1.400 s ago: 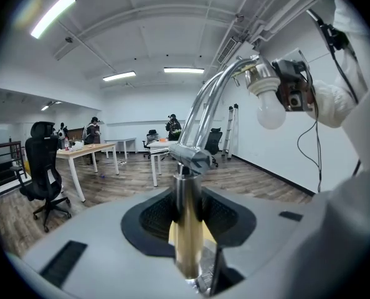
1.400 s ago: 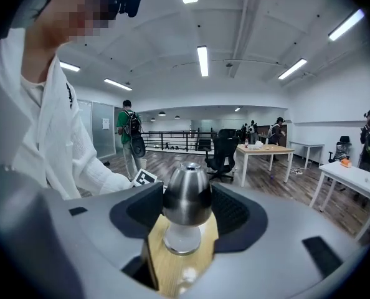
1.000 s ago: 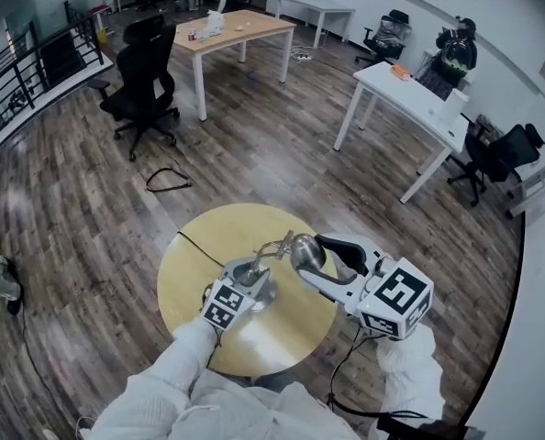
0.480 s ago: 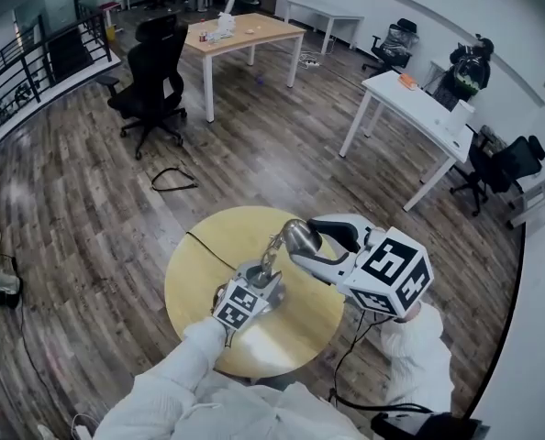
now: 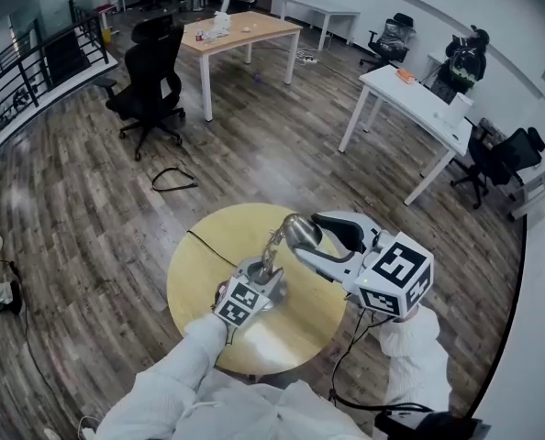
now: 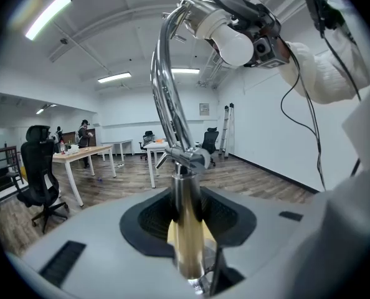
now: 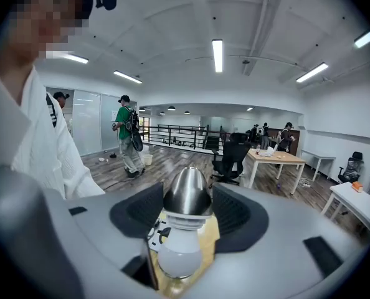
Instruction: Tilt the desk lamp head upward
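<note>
Left claw clamps the lamp post, standing on the round counter. Right claw pinches the head above it. Risk: the smooth chrome head slips free, or a hard pull drags the post over.

- We've got a round yellow table standing on the wood floor.
- The desk lamp stands near its centre.
- A black cable trails off toward ten o'clock.
</note>
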The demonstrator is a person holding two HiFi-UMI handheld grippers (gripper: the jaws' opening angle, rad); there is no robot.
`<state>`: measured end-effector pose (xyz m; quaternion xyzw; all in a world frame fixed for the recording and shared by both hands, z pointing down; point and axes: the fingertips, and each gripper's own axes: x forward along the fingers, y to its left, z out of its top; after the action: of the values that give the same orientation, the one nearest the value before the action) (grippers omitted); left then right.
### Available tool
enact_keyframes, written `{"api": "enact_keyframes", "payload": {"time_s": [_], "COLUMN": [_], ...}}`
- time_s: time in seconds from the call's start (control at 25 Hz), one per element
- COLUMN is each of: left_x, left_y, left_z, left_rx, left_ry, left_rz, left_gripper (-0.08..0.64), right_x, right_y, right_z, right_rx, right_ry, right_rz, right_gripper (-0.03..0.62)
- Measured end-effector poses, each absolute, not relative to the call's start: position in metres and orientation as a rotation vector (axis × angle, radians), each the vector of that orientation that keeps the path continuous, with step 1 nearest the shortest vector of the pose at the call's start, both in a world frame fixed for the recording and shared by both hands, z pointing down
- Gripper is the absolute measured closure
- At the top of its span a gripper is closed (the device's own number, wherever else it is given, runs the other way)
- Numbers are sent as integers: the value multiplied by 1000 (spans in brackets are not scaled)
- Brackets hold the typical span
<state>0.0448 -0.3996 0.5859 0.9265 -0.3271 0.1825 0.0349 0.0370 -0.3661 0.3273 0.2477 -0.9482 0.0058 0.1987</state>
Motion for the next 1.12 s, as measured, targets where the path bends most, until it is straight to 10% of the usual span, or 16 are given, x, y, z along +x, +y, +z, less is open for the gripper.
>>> {"api": "enact_keyframes", "payload": {"time_s": [0.52, 0.8, 1.12], "left_x": [16, -38, -21], "left_y": [-378, -336, -267], "left_z": [557, 554, 585], "left_rx": [2848, 2697, 2611], "left_ry": [-1028, -1174, -1175], "left_rz": [375, 256, 284], "left_gripper": [440, 441, 554], "right_x": [162, 280, 167], "right_y": [-361, -340, -279], "right_z": [308, 438, 599], "right_rx": [1297, 2262, 2079], "right_ry": [-2806, -2356, -2134], "right_rz": [156, 507, 650], "right_gripper": [348, 350, 421]}}
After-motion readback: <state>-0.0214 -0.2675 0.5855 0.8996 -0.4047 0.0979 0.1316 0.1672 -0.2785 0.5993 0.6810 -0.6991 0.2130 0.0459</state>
